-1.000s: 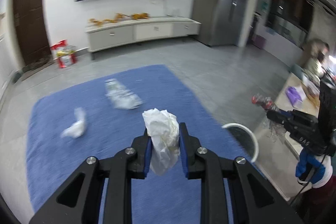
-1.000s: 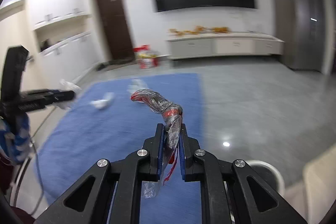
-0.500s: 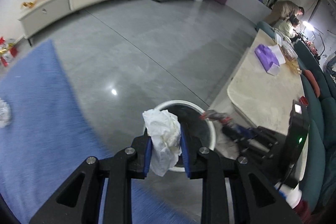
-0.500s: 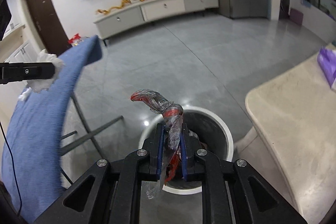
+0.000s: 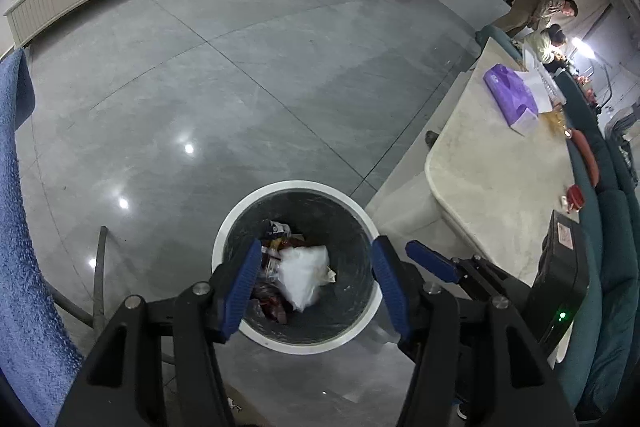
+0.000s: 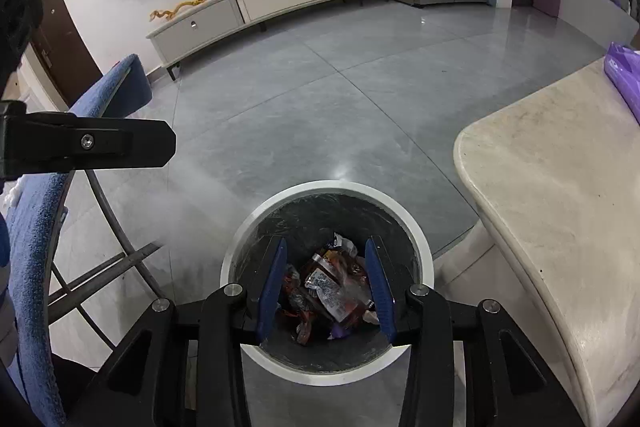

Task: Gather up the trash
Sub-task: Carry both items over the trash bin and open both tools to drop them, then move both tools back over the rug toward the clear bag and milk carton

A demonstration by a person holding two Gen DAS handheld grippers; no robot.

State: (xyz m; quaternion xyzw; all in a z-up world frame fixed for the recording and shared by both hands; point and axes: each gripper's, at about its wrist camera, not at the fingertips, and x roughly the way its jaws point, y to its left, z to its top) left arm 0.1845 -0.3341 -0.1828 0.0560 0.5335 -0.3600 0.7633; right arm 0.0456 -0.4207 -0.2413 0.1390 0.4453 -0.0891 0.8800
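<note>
A round bin with a white rim [image 5: 256,201] and dark liner stands on the grey floor; it also shows in the right wrist view [image 6: 424,239]. My left gripper [image 5: 316,281] is open and empty above it. A crumpled white tissue [image 5: 302,273] lies inside the bin on other wrappers. My right gripper [image 6: 326,281] is open and empty over the bin. A clear plastic wrapper with red print [image 6: 332,291] lies in the bin among several red wrappers. The right gripper's blue fingertips [image 5: 430,259] show beside the bin in the left wrist view.
A beige stone table [image 6: 560,195] stands right of the bin, with a purple pack [image 5: 512,99] on it. A blue-covered table on metal legs [image 6: 36,227] is at left. A teal sofa [image 5: 608,267] is at far right. Two people [image 5: 540,15] stand far back.
Both grippers have opened over the bin. The white tissue has dropped from the left gripper and the plastic wrapper from the right one; both lie in the bin.
</note>
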